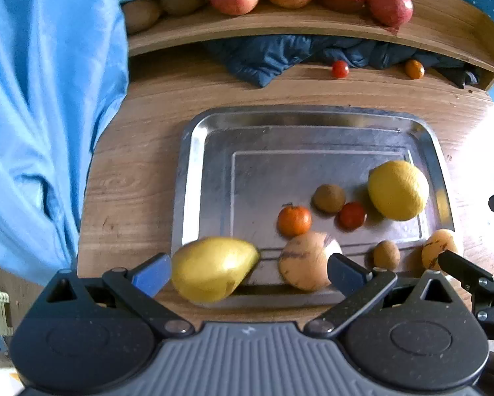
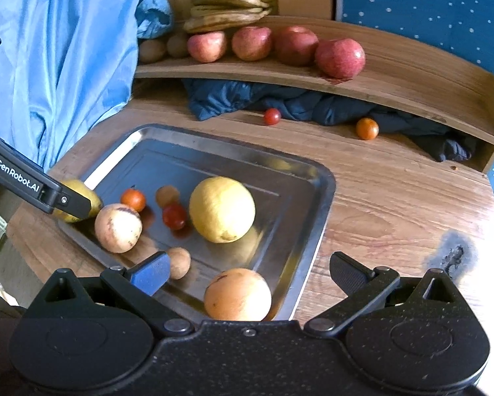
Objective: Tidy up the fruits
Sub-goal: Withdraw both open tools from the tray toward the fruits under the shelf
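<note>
Left wrist view: left gripper (image 1: 247, 272) fingers apart, yellow mango (image 1: 212, 269) btwn them at tray (image 1: 194, 151) near-left rim, long axis crosswise. Right gripper (image 2: 247, 272) also spread, over near-right corner; left nearer mango.

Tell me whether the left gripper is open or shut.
Open. The left gripper has its fingers spread wide apart; the yellow pear lies at the tray edge beside the left finger, not clamped.
</note>
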The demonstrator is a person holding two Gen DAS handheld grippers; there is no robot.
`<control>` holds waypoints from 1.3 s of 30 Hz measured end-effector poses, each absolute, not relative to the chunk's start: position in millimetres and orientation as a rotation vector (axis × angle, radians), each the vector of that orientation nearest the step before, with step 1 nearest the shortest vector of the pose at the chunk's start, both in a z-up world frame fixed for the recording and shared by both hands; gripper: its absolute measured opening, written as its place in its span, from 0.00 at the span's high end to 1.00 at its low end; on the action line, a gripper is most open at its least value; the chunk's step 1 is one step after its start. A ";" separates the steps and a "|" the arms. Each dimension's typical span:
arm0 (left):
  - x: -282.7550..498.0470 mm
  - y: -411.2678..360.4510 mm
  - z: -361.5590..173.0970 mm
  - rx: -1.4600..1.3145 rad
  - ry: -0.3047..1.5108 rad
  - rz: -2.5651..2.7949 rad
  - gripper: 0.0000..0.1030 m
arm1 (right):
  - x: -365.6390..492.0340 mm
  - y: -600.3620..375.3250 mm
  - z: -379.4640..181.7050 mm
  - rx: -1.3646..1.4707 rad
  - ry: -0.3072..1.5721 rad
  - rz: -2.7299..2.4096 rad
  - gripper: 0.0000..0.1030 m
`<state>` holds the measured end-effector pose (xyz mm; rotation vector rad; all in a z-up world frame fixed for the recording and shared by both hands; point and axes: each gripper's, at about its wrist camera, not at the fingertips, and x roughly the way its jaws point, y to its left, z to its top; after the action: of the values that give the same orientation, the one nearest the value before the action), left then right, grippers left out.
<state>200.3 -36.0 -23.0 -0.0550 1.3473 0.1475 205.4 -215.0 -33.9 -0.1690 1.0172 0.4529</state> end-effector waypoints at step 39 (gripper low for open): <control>301.0 -68.1 -41.0 -0.038 1.239 0.041 0.01 | 245.9 -231.0 -23.0 -0.091 0.884 0.296 0.01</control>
<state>301.0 -68.1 -41.0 -0.0377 1.2390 0.0412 245.9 -231.0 -23.0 -0.0906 0.8840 0.2960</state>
